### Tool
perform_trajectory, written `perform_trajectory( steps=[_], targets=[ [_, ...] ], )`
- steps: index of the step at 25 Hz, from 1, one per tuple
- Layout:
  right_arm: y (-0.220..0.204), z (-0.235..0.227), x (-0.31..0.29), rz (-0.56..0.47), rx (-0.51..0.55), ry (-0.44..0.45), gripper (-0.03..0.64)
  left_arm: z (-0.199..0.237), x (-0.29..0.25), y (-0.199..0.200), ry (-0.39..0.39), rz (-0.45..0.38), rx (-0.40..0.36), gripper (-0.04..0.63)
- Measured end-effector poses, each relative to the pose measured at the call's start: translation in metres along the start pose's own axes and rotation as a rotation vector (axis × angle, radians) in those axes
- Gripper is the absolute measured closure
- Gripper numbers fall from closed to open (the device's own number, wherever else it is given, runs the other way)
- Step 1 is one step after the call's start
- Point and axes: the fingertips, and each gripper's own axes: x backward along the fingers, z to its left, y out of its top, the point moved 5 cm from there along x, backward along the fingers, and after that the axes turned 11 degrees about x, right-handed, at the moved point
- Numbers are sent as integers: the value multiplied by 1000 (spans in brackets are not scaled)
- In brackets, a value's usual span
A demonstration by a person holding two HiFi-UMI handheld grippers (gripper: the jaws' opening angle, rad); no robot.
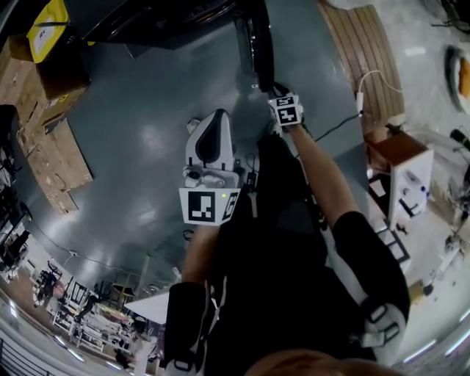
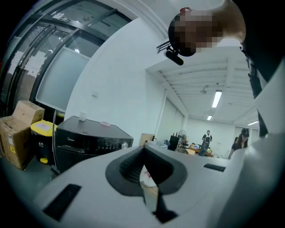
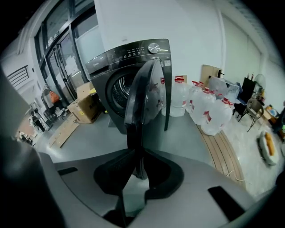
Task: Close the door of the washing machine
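The dark washing machine [image 3: 111, 67] stands with its round door [image 3: 144, 93] swung open, edge toward me. In the right gripper view the door's rim runs down between the pads of my right gripper [image 3: 136, 164], which is shut on it. The head view shows that gripper [image 1: 273, 89] reaching up to the door's edge [image 1: 258, 37]. My left gripper [image 1: 211, 116] hangs in front of my body over the floor, tips together and holding nothing. In its own view the left gripper [image 2: 149, 178] points level, with the washing machine [image 2: 89, 138] off to the left.
Cardboard boxes [image 1: 44, 125] and a yellow bin [image 1: 48, 18] sit left of the machine. Several water jugs [image 3: 209, 111] stand right of it, beside a wooden slatted strip [image 1: 367, 51]. A small wooden cabinet [image 1: 400, 158] is at my right. People [image 2: 207, 138] stand far off.
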Motion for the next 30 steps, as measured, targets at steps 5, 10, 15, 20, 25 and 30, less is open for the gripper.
perform_trajectory(
  steps=[5, 10, 15, 20, 25, 30],
  targets=[
    [16, 39, -15, 6, -55, -40, 560, 54, 9, 21, -60, 38, -22, 591],
    [36, 79, -36, -17, -123, -91, 558, 109, 16, 46, -113, 66, -28, 591],
    [53, 113, -61, -45, -185, -136, 557, 157, 31, 62, -159, 80, -25, 591],
    [75, 137, -77, -37, -259, -181, 555, 201, 44, 82, -191, 86, -14, 591],
    [95, 155, -92, -38, -317, -205, 555, 235, 55, 93, -182, 67, -14, 591],
    [113, 167, -102, -65, -311, -197, 551, 257, 61, 96, -159, 57, -11, 591]
  ],
)
